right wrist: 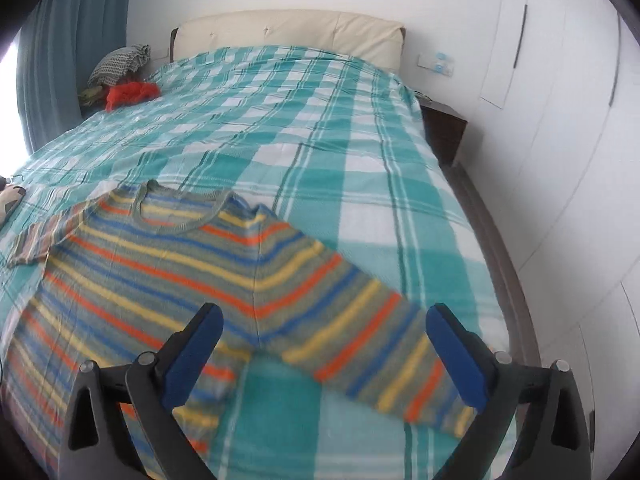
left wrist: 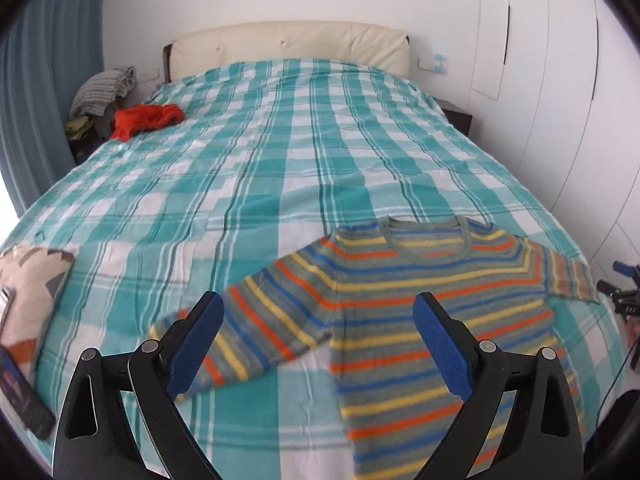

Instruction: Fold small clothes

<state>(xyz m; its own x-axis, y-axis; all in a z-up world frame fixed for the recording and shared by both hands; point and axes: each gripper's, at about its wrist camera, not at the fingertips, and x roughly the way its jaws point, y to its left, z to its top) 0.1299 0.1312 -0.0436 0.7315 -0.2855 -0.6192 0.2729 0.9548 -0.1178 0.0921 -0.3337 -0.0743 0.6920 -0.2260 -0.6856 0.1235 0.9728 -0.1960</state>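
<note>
A small striped sweater (left wrist: 432,300), grey with orange, yellow and blue bands, lies flat and face up on the teal checked bedspread (left wrist: 260,160), sleeves spread to both sides. My left gripper (left wrist: 320,320) is open and empty, just above its left sleeve (left wrist: 248,320). In the right wrist view the sweater (right wrist: 168,264) fills the lower left. My right gripper (right wrist: 324,324) is open and empty, just above the right sleeve (right wrist: 380,344). The right gripper's tips (left wrist: 624,292) show at the far right of the left wrist view.
A red garment (left wrist: 148,118) lies at the bed's far left by a pile of clothes (left wrist: 100,92). A beige patterned garment (left wrist: 36,280) lies at the near left. A cream headboard (left wrist: 288,44), a dark nightstand (right wrist: 444,128) and white wardrobe doors (right wrist: 560,120) surround the bed.
</note>
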